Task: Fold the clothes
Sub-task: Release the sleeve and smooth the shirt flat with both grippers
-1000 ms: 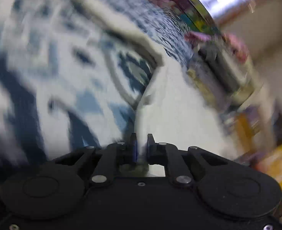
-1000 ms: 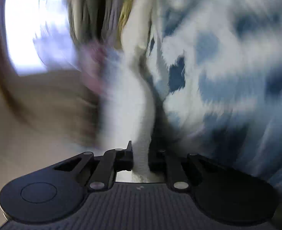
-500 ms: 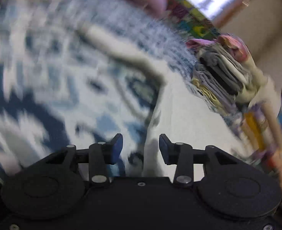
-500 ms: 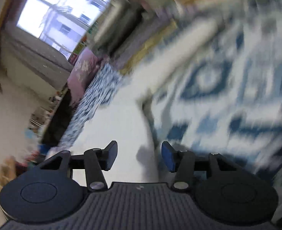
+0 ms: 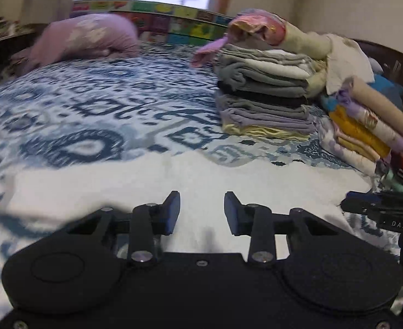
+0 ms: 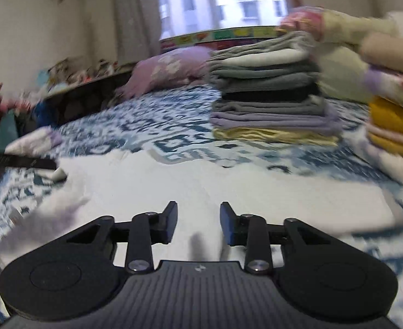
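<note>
— Cloth [image 5: 201, 175] lies flat and white on the patterned bed [image 5: 97, 104], just ahead of both tools; why so?
— Spread out, likely so a fold lands square. Left gripper [image 5: 202, 210] and right gripper [image 6: 198, 221] hover over it, fingers apart, gripping nothing.
— Its long axis?
— Side to side, across both views, near the stack [image 5: 264, 93].

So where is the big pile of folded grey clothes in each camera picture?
Left wrist view: the grey pile sits upper right, on the blue patterned bedspread.
Right wrist view: the grey pile stands upper middle-right.
Shared landmark: the purple pillow, left of the pile in both.
</note>
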The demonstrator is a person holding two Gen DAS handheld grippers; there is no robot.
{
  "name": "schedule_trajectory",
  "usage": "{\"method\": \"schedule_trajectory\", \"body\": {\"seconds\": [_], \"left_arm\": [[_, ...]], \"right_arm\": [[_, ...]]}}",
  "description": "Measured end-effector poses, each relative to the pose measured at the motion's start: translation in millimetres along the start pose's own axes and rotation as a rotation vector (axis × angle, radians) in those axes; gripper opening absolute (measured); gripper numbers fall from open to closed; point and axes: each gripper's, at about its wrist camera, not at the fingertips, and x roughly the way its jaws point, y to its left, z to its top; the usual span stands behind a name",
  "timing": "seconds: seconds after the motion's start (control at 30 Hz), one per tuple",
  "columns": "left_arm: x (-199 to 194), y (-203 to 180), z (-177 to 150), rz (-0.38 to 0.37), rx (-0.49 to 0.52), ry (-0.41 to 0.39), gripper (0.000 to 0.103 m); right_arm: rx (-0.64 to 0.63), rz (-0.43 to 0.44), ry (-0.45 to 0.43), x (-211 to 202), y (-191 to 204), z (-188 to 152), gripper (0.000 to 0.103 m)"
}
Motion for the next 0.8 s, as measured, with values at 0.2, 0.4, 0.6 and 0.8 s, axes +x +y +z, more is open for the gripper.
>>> {"method": "schedule_trajectory", "body": {"seconds": [0.2,0.4,0.6,0.8], "left_arm": [[35.7,25.8,-36.5,0.079,0.014,0.179,0.030],[12.2,18.7,-30.2,0.071,0.065,0.085,0.030],[-2.5,63.4,-24.7,0.111,-0.205,-0.018,0.046],[-10.7,128.2,-24.5,0.194,-0.577,-0.069,0.046]], "right_arm": [[0.000,0.013,0.035,22.5,-2.5,-2.1,0.028],[0.006,0.012,0.025,20.9,-1.2,-3.8,0.030],[0.019,-0.002,0.049,25.5,-2.4,-8.7,0.038],[0.051,-0.017,0.104,41.0,-12.6,-21.8,0.038]]}}
